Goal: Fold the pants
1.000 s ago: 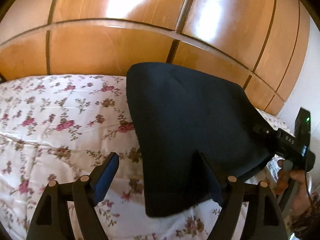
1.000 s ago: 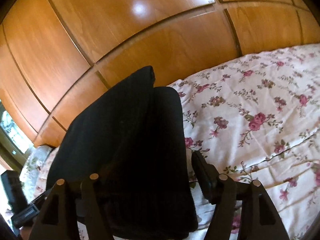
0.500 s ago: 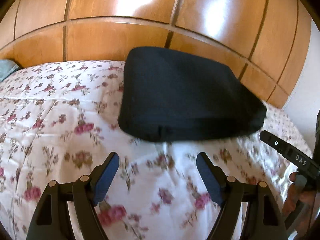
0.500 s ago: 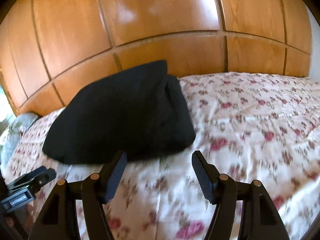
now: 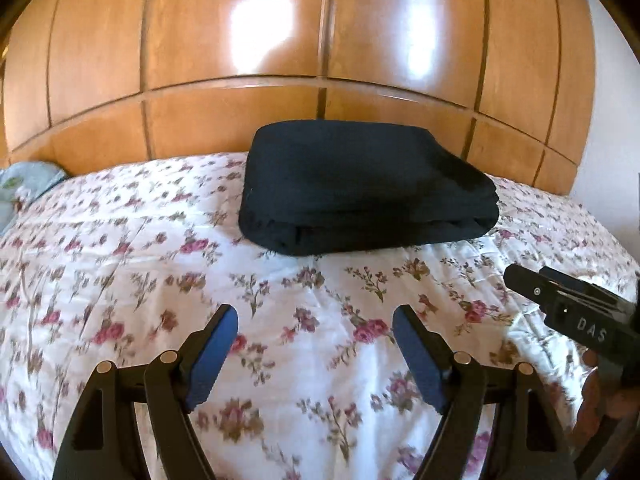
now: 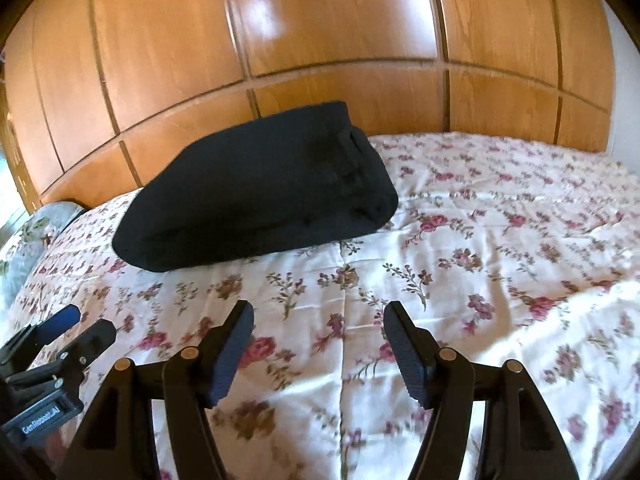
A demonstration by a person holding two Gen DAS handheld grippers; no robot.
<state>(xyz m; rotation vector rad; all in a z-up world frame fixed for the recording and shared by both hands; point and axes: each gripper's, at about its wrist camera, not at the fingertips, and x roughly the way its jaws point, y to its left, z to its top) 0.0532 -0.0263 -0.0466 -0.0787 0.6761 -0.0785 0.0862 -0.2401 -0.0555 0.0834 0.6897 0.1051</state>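
The dark navy pants (image 5: 360, 192) lie folded into a thick rectangular stack on the floral bedspread (image 5: 280, 320), near the wooden headboard. They also show in the right wrist view (image 6: 256, 196), up and left of centre. My left gripper (image 5: 315, 322) is open and empty, held back from the stack over the bedspread. My right gripper (image 6: 318, 318) is open and empty too, also short of the stack. Each gripper's body shows at the edge of the other's view.
A wooden panelled headboard (image 5: 320, 60) rises behind the bed. A pale blue floral pillow (image 5: 24, 184) lies at the far left; it also shows in the right wrist view (image 6: 36, 232). A white wall (image 5: 608, 120) stands at the right.
Both grippers have let go of the pants and drawn back. The folded stack, held up close a second ago, now rests flat on the bed farther away.
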